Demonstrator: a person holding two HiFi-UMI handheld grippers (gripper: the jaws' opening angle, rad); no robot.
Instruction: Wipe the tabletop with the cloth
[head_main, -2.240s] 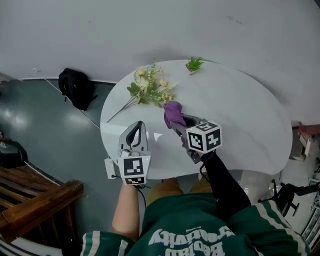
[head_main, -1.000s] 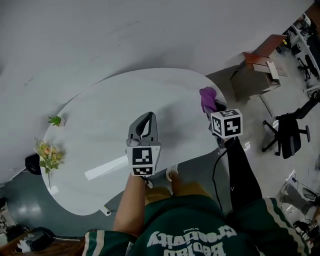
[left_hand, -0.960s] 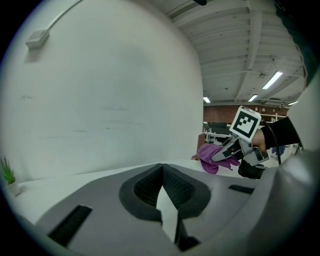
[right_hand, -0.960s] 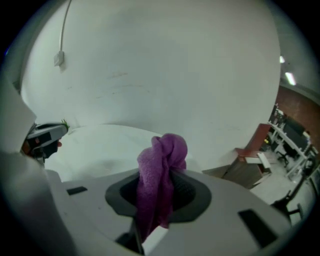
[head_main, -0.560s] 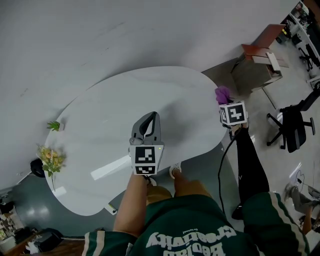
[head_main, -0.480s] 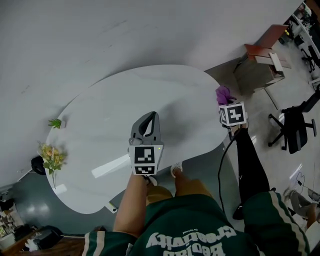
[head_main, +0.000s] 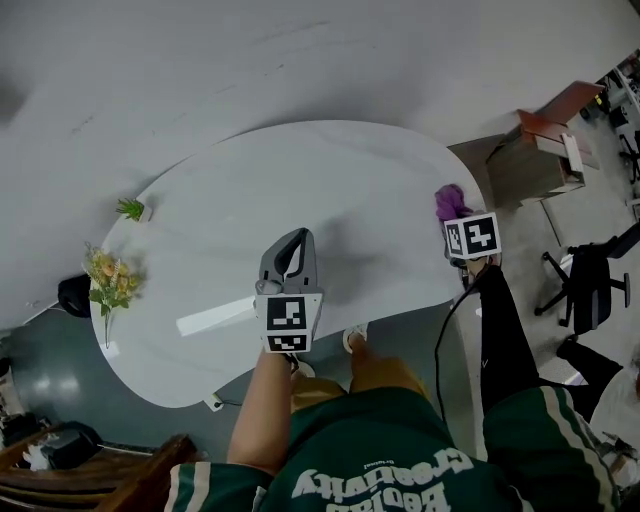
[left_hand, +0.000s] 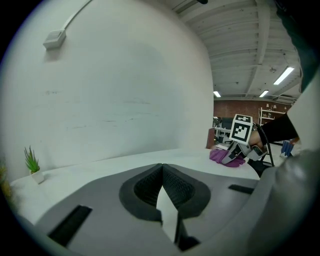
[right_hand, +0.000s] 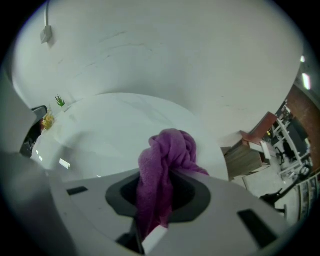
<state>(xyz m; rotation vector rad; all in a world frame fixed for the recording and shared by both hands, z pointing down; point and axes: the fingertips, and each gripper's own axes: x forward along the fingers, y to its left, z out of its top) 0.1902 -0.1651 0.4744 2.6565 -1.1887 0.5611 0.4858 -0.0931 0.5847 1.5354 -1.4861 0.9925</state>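
- My right gripper (head_main: 453, 214) has its jaws clamped on the purple cloth (right_hand: 167, 155), which bunches up beyond the tips.
- I see the cloth at the right edge of the white table (head_main: 300, 180).
- My left gripper (head_main: 296, 240) hangs over the table's near middle, jaws pressed together with nothing between them.

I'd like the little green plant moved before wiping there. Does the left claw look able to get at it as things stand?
Probably yes: the left claw is shut on nothing, and only bare tabletop lies between it and the plant. It must open first.
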